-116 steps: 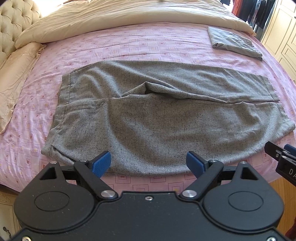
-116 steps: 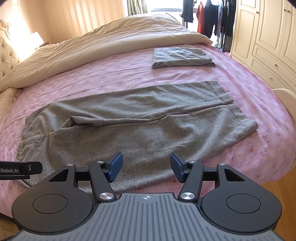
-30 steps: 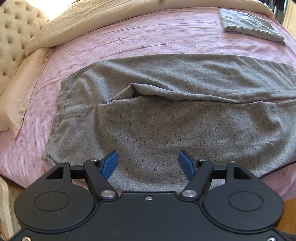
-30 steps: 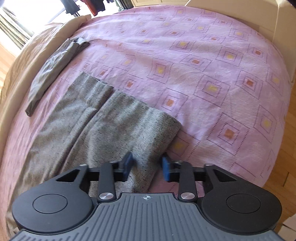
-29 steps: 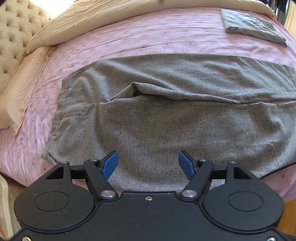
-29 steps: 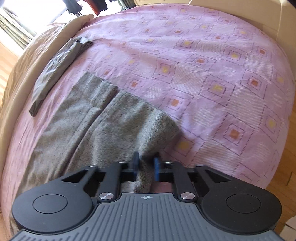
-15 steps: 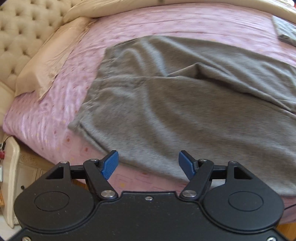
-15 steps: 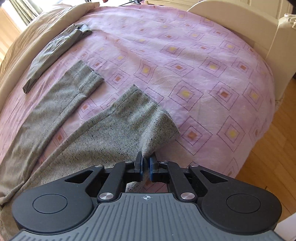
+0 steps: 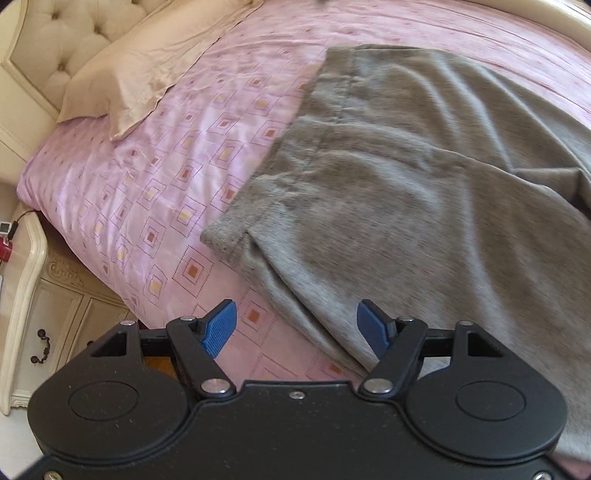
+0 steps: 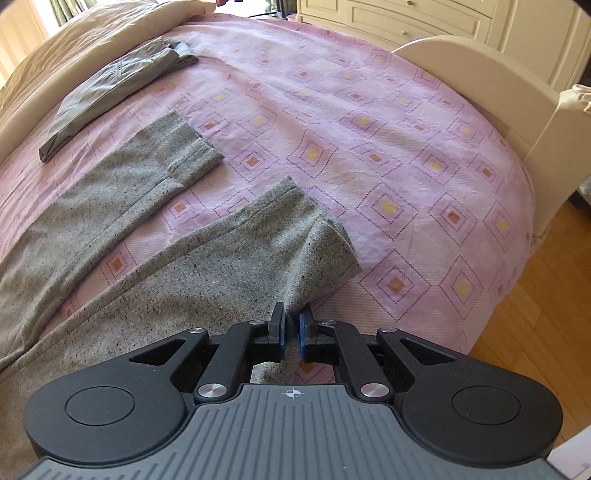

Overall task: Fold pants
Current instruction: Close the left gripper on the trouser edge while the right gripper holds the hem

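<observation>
Grey speckled pants (image 9: 406,192) lie spread on the pink patterned bedspread (image 9: 155,192). In the left wrist view the waistband end lies at the left, its near corner (image 9: 225,234) folded. My left gripper (image 9: 295,326) is open and empty, just above the near edge of the pants by that corner. In the right wrist view my right gripper (image 10: 291,328) is shut on the near leg's cuff (image 10: 317,258), which is lifted and bunched. The far leg (image 10: 147,166) lies flat, apart from the near leg.
A folded grey garment (image 10: 118,85) lies further back on the bed. A beige pillow (image 9: 140,70) and tufted headboard (image 9: 66,33) are at the left. A cream footboard (image 10: 491,92) and dresser (image 10: 424,18) are at the right. A nightstand (image 9: 44,302) stands below the bed edge.
My left gripper has swung left toward the waistband's near corner, still open. My right gripper has closed on the near leg's cuff and pulled it away from the far leg.
</observation>
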A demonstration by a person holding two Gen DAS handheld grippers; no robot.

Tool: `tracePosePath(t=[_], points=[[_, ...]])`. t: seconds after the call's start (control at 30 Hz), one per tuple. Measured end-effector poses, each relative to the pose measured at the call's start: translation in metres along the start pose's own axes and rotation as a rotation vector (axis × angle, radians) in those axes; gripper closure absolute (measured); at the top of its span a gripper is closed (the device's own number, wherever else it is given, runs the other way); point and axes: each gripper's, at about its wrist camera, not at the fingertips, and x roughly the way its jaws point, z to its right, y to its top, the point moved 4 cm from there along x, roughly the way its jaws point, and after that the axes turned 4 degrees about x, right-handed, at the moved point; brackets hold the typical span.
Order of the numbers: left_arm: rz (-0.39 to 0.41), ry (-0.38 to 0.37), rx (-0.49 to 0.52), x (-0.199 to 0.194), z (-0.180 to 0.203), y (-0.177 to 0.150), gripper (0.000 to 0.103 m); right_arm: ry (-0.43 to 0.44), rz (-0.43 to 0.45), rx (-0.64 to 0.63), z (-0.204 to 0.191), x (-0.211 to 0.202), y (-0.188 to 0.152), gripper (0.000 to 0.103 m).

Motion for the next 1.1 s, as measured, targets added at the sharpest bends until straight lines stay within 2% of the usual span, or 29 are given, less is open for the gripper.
tracePosePath(t=[0.13,0.23,0.37,0.43,0.5,0.53,0.57,0.6,0.63,0.67,0.7,0.83,0.93,1.03,1.1], points=[[-0.049,-0.036,-0.031,0.03,-0.01,0.006,0.029,-0.031,0.017,0.004,-0.012,-0.004,0.001,0.096],[-0.084,-0.075,-0.039,0.047,-0.009,0.009,0.026,-0.046,0.031,0.013,-0.02,-0.009,0.003,0.096],[-0.089,-0.12,-0.078,0.056,-0.01,0.01,0.012,-0.053,0.051,0.03,-0.03,-0.017,0.003,0.096],[-0.122,-0.162,-0.105,0.062,-0.012,0.009,0.003,-0.056,0.056,0.035,-0.035,-0.02,0.002,0.096],[-0.179,-0.219,-0.161,0.072,-0.015,0.006,0.0,-0.058,0.057,0.04,-0.04,-0.021,-0.001,0.096],[-0.192,-0.247,-0.194,0.073,-0.016,0.005,0.002,-0.059,0.056,0.045,-0.042,-0.022,-0.003,0.096],[-0.191,-0.275,-0.227,0.072,-0.018,0.005,0.013,-0.06,0.055,0.051,-0.044,-0.022,-0.005,0.096],[-0.166,-0.296,-0.245,0.066,-0.018,0.007,0.036,-0.06,0.053,0.055,-0.046,-0.023,-0.007,0.096],[-0.131,-0.308,-0.238,0.057,-0.018,0.01,0.051,-0.06,0.053,0.057,-0.048,-0.024,-0.008,0.096],[-0.106,-0.281,-0.216,0.047,-0.017,0.014,0.087,-0.058,0.052,0.057,-0.05,-0.025,-0.01,0.096],[-0.089,-0.252,-0.189,0.037,-0.018,0.018,0.091,-0.057,0.051,0.055,-0.052,-0.026,-0.011,0.096],[-0.025,-0.299,-0.256,0.003,-0.048,0.026,0.091,-0.048,0.093,0.072,-0.051,-0.044,-0.009,0.096],[0.045,-0.288,-0.233,-0.012,-0.071,0.028,0.09,-0.026,0.119,0.113,-0.041,-0.059,-0.007,0.096],[0.012,-0.258,-0.149,0.0,-0.065,0.023,0.088,-0.042,0.103,0.13,-0.031,-0.054,-0.012,0.096],[-0.04,-0.224,-0.089,0.017,-0.051,0.018,0.085,-0.104,0.064,0.119,-0.026,-0.038,-0.019,0.096]])
